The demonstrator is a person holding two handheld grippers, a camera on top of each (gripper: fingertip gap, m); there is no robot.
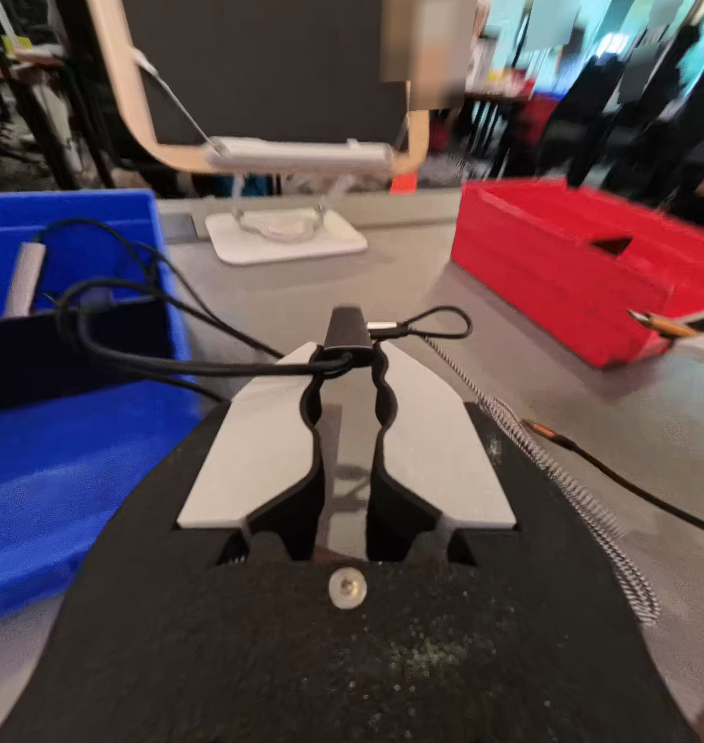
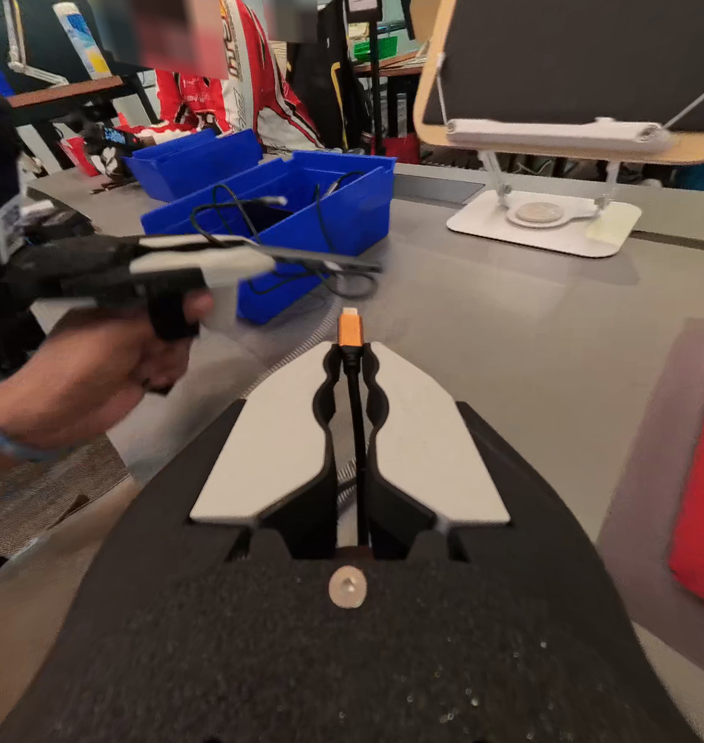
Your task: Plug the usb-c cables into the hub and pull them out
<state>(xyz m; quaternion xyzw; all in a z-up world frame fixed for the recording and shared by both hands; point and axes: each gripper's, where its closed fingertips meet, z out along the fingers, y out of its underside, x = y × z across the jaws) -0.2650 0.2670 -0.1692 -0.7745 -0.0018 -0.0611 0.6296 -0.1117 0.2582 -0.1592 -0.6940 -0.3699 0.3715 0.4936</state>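
My left gripper is shut on a dark slim hub, held above the table; it also shows in the right wrist view. A short black cable with a silver plug hangs looped at the hub's right side. The hub's own black cable trails left to the blue bin. My right gripper is shut on a black usb-c cable with an orange plug, its metal tip pointing forward, below and short of the hub. The right gripper's tip and orange plug show in the left wrist view.
A blue bin with cables sits at left, a red bin at right. A white stand holding a framed dark panel is at the back. A black-white braided cable and another orange-ended cable lie on the grey table. There is about 15 cm between the tips of the two grippers.
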